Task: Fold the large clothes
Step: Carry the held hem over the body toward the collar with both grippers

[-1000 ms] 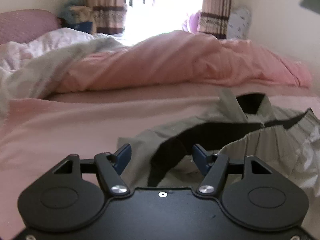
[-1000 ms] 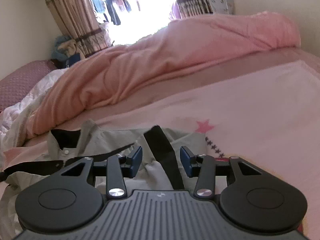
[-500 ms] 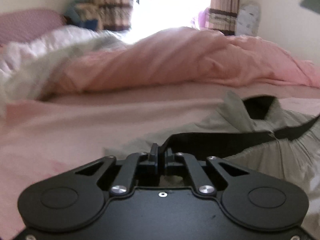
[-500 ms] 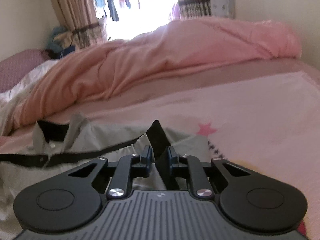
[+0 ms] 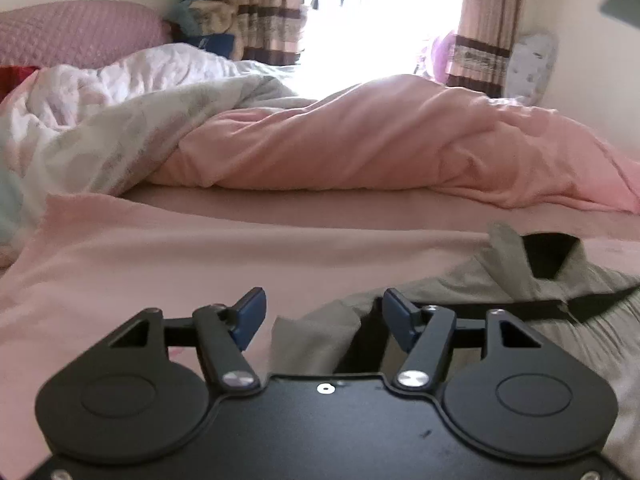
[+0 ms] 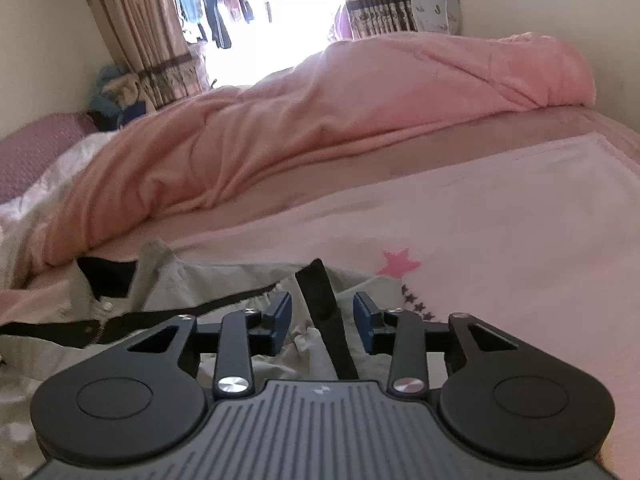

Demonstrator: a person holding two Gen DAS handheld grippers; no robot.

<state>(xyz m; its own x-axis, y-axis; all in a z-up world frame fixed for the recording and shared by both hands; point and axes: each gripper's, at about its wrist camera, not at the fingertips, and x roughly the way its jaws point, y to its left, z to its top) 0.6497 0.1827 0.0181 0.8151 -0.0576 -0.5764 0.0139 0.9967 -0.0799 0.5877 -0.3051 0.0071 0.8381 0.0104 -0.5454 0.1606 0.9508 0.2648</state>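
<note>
Leftmost, at the head of the bed [image 5: 280,216], a purple quilted headboard [image 5: 76,30] rises behind a rumpled white floral duvet [image 5: 120,96], and beside that a pink blanket [image 5: 380,144] is heaped in a long ridge across the far side, below striped curtains [image 5: 484,20] that frame a bright window. Nearer, a pale pink sheet [image 5: 160,264] covers the bed, and the left hand-held gripper [image 5: 323,312] hangs over it with its jaws opening; its blue pads [image 5: 250,314] stand well apart and press on nothing, though the left edge of the grey garment [image 5: 460,284] and a fold of its black trim lie in the gap between them. That garment, grey with a black-lined collar [image 6: 106,276] and a long black band, lies crumpled on the near part of the bed, spreading from the left gripper across to the right one. Further right, the right hand-held gripper [image 6: 322,316] hovers over the garment's other end, its jaws likewise opening and clear of the cloth; a black strap [image 6: 326,312] runs upright through the gap without either pad touching it. Just beyond it, a pink star and a row of small dark stars [image 6: 400,262] are printed on the sheet.
</note>
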